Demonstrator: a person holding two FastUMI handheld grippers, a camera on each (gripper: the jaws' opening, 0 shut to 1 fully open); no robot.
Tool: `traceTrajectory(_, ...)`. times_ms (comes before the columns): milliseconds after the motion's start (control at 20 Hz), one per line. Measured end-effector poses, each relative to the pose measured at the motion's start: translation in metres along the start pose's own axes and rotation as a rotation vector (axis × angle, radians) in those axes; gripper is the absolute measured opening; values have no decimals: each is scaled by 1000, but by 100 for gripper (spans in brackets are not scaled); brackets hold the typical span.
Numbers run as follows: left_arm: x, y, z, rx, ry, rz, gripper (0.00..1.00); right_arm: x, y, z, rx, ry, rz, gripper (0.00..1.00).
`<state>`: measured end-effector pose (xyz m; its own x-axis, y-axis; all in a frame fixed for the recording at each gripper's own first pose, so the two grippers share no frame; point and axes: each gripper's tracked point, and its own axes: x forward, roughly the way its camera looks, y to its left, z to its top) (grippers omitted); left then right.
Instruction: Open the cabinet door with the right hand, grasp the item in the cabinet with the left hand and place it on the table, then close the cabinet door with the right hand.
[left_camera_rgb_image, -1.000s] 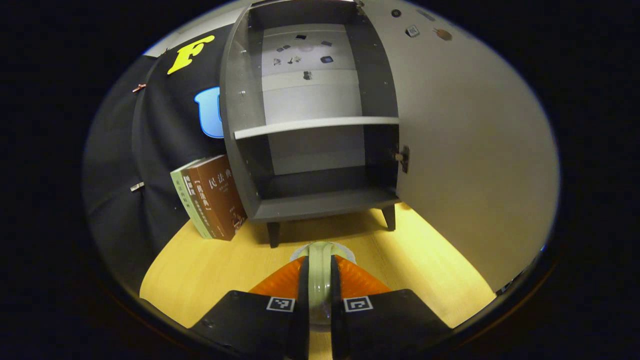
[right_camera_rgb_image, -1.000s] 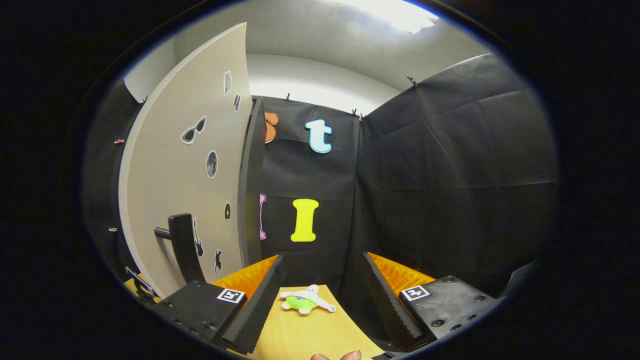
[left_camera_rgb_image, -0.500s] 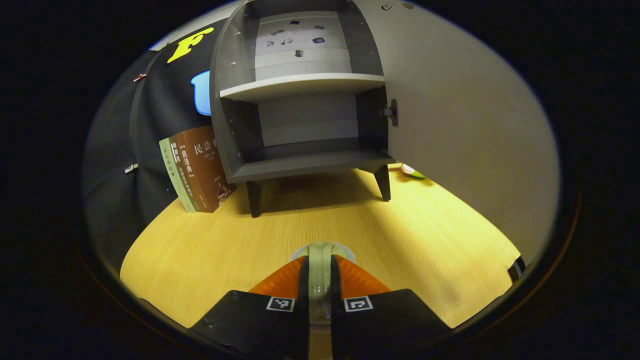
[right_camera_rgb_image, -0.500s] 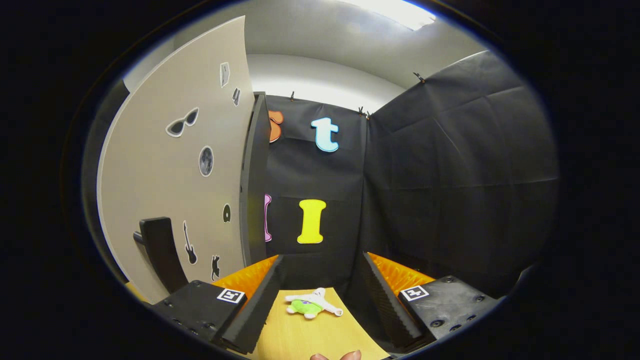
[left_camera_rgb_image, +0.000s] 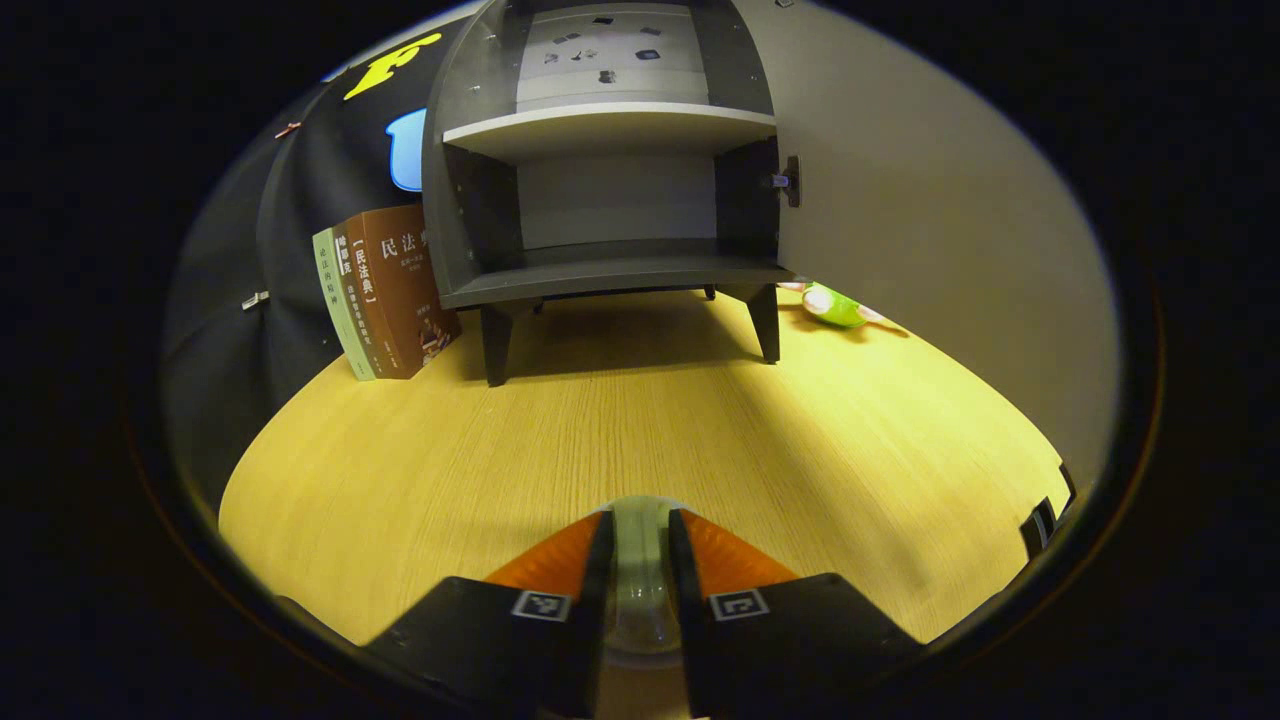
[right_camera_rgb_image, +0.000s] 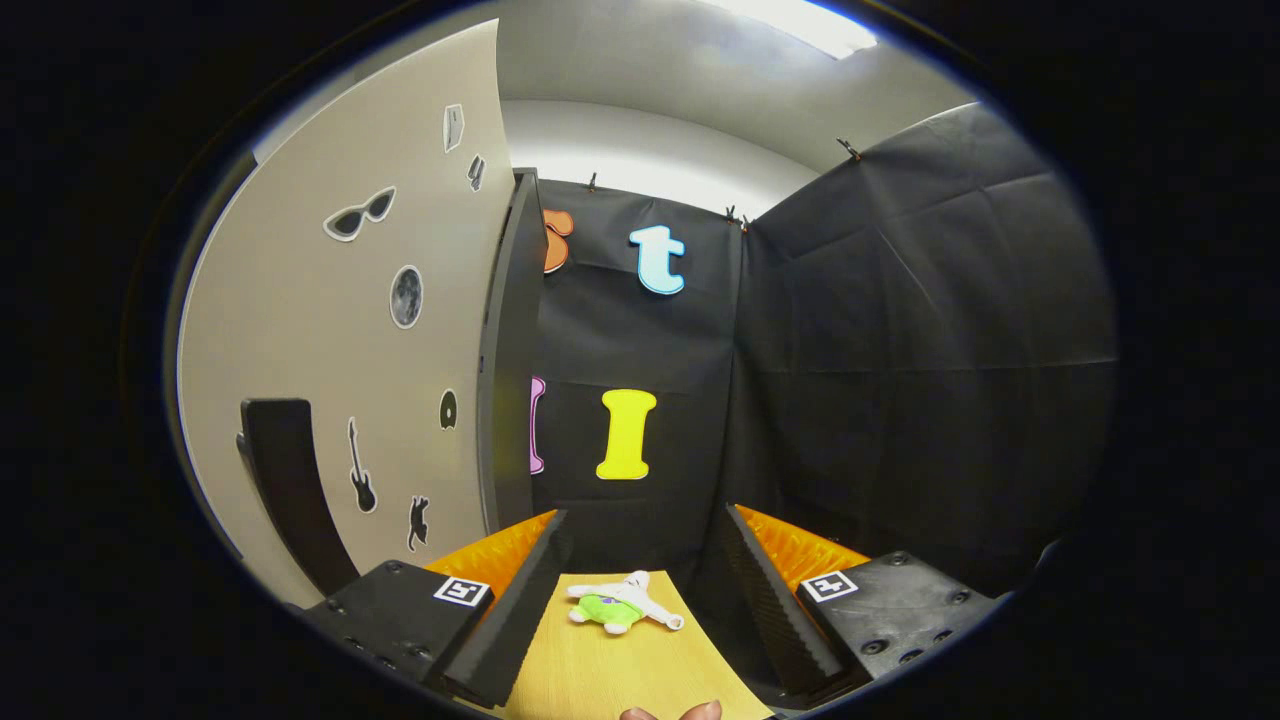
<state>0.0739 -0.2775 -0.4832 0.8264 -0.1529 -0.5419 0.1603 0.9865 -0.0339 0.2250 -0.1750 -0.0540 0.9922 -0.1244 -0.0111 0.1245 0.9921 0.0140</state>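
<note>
Glass cup, pale green, pinched in left gripper low over bench near front edge; stiff, slick, prob breakable, grip by rim wall. Right gripper spread, by cabinet door.

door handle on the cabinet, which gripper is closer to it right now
Right. The right gripper, open, sits just beside the door handle on the swung-out door. The left gripper holds a pale cup out over the table, in front of the cabinet.

You can't ID the pale item pinched in your left gripper, mostly hidden btwn its fingers.
</note>
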Motion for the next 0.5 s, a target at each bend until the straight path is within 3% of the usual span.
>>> traceTrajectory(150, -3, -3, -4, -5, 17, -21, 89, -3, -3, 0, 7, 1, -8, 97)
traceTrajectory(200, -6, -3, -3, -3, 11, -25, 97, -5, -4, 1, 5, 1, -13, 97)
traceTrajectory(500, -35, 0, 33, -20, -48, -100, 96, -21, -11, 9, 19, -9, -49, 97)
